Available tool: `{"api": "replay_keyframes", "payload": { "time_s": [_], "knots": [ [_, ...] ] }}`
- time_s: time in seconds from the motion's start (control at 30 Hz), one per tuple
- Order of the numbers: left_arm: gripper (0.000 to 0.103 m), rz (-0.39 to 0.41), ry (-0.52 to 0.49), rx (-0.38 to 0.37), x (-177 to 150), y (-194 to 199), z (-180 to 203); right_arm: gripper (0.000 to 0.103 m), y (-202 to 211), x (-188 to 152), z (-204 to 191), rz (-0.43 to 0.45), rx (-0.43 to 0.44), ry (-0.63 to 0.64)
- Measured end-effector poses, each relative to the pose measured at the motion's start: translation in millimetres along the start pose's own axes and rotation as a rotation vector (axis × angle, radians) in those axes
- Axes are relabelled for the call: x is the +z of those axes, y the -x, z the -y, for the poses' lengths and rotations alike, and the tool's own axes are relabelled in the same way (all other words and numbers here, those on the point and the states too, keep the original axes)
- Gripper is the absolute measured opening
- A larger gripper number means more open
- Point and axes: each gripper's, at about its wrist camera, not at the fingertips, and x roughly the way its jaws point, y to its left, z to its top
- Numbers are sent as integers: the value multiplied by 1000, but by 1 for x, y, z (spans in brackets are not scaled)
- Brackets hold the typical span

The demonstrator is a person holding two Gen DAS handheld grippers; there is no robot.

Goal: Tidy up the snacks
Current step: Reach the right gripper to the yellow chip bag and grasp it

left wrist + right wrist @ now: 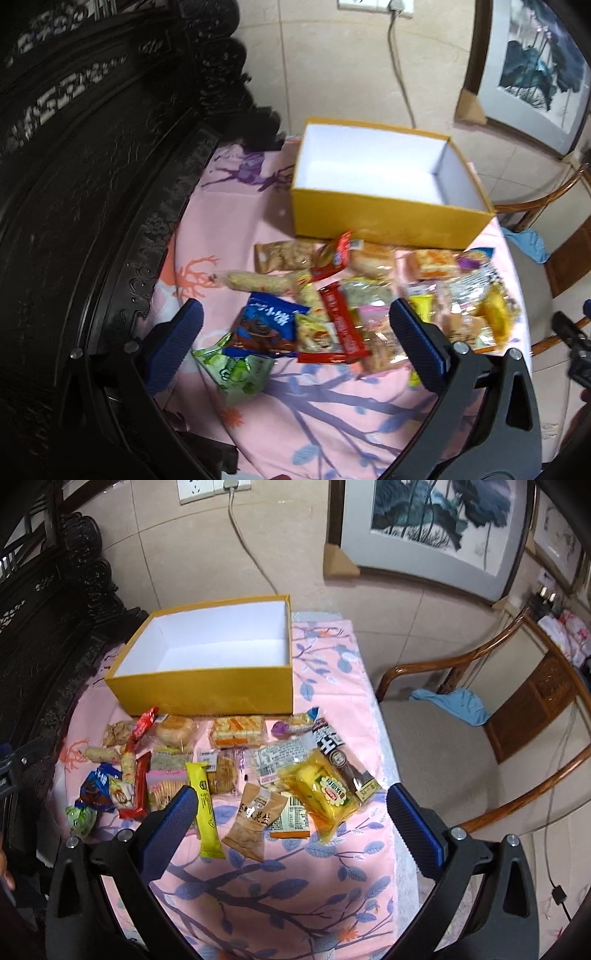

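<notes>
A yellow box (388, 218) with a white, empty inside stands at the back of the pink cloth; it also shows in the right wrist view (207, 692). Several wrapped snacks lie in front of it: a blue packet (267, 323), a green packet (236, 367), a red bar (338, 325), a yellow stick (205, 808), a brown packet (251, 819), a yellow packet (321, 794). My left gripper (295, 334) is open and empty above the left snacks. My right gripper (291, 814) is open and empty above the right snacks.
Dark carved furniture (92, 166) runs along the table's left side. A wooden chair (517, 701) with a blue cloth (454, 703) stands right of the table. A cable (251, 550) hangs down the wall behind the box. The cloth's right edge (388, 757) drops off.
</notes>
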Motion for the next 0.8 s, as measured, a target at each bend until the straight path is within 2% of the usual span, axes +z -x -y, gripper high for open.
{"api": "replay_keyframes", "payload": {
  "time_s": [0.03,0.13,0.2,0.27,0.33,0.43,0.53,0.7,0.8],
  "knots": [
    [101,-10,3,-1,-3,-7,-4,102,-4,-2,-1,-9,15,11],
    [101,-64,25,-9,-12,-31,-15,102,-20,-16,-12,-50,130,43],
    [101,-89,39,-21,-20,-43,-18,102,-29,-22,-22,-72,162,64],
    [101,-102,36,-24,-28,-55,-17,102,-41,-28,-29,-85,143,101],
    [101,-131,18,-15,-34,-70,-10,102,-55,-31,-27,-96,85,127],
    [101,-152,-31,-26,-41,-86,10,102,-73,-34,-3,-93,13,121],
    [101,-165,-86,-10,-45,-103,31,102,-88,-31,28,-92,-22,117],
    [101,-205,-93,-8,-51,-122,41,102,-105,-16,67,-94,-30,99],
    [101,-241,-67,-10,-52,-135,39,102,-120,-10,76,-118,29,83]
  ]
}}
